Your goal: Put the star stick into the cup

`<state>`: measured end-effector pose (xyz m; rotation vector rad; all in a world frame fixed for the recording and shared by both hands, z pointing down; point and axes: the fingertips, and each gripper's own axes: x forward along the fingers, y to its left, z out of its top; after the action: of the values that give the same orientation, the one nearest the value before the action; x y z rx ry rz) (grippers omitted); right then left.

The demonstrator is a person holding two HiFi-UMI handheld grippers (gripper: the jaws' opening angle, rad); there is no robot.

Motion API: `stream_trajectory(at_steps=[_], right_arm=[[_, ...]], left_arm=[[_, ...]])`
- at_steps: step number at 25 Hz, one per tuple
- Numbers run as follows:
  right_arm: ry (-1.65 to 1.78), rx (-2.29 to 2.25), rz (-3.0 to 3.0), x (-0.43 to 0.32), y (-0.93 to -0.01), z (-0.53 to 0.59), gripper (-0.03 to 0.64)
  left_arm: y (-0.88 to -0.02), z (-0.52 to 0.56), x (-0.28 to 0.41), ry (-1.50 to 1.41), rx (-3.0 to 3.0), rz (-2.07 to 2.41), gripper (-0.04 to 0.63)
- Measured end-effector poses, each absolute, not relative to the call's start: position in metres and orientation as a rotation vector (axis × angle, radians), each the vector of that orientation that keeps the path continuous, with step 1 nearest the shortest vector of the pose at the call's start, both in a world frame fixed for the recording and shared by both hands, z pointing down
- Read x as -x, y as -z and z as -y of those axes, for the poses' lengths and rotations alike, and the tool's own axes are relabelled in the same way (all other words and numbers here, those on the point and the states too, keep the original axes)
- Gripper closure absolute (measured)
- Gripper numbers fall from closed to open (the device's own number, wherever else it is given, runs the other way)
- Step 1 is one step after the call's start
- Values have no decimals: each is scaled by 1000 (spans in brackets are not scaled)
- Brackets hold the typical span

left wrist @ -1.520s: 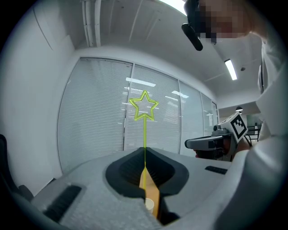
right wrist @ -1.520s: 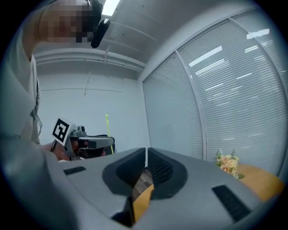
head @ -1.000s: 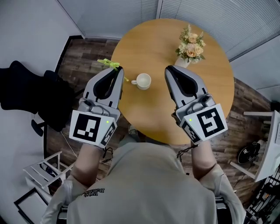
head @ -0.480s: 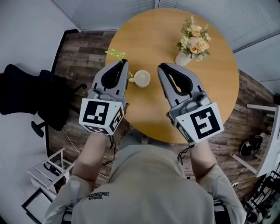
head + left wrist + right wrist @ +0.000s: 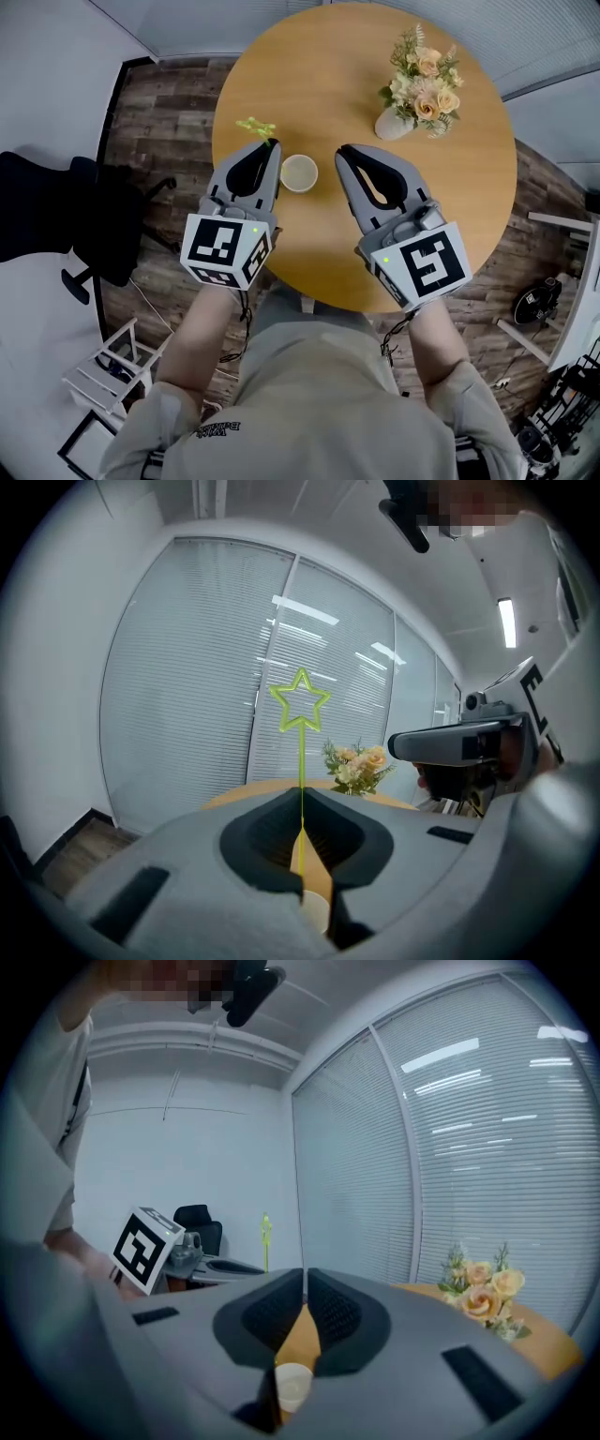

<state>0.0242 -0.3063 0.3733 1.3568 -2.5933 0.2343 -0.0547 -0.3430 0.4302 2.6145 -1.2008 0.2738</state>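
Note:
A thin green star stick [image 5: 255, 125] stands up from my left gripper [image 5: 273, 144], which is shut on its lower end. In the left gripper view the star [image 5: 300, 700] rises above the closed jaws of this gripper [image 5: 301, 797]. The white cup [image 5: 298, 172] stands upright on the round wooden table [image 5: 309, 66], just right of the left gripper's tip; it also shows low between the jaws [image 5: 316, 909]. My right gripper [image 5: 340, 151] hovers right of the cup, shut and empty [image 5: 305, 1277], with the cup [image 5: 292, 1384] below it.
A white vase of peach flowers [image 5: 422, 89] stands at the table's back right. A black office chair [image 5: 56, 216] sits on the wood floor to the left, and a white stand [image 5: 103, 366] is at the lower left. The table edge runs under both grippers.
The left gripper has carried the star stick to the right, closer to the cup. The right gripper has shifted left toward the cup too.

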Motion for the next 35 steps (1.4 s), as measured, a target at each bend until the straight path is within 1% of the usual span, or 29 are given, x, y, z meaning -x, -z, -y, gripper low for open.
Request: stream_trajectory(at_steps=[9,18,25,35], right_arm=[[-410,-1316,2552,-24,-431,315,580],[-464,-1287,2516,-23,-467,312,580],[-545,-1239,2528,-10,-485,298,580],[-555,-1204,2515,-8,-496,284,580]], left_arm=[[-484,347,45,-333,-2575,1139,571],[-533,345,39,-389,-2533,1088,571],[-562,336,42,-460,-2499,1072,571],[-583,325,44,-510,-2429,1077,569]])
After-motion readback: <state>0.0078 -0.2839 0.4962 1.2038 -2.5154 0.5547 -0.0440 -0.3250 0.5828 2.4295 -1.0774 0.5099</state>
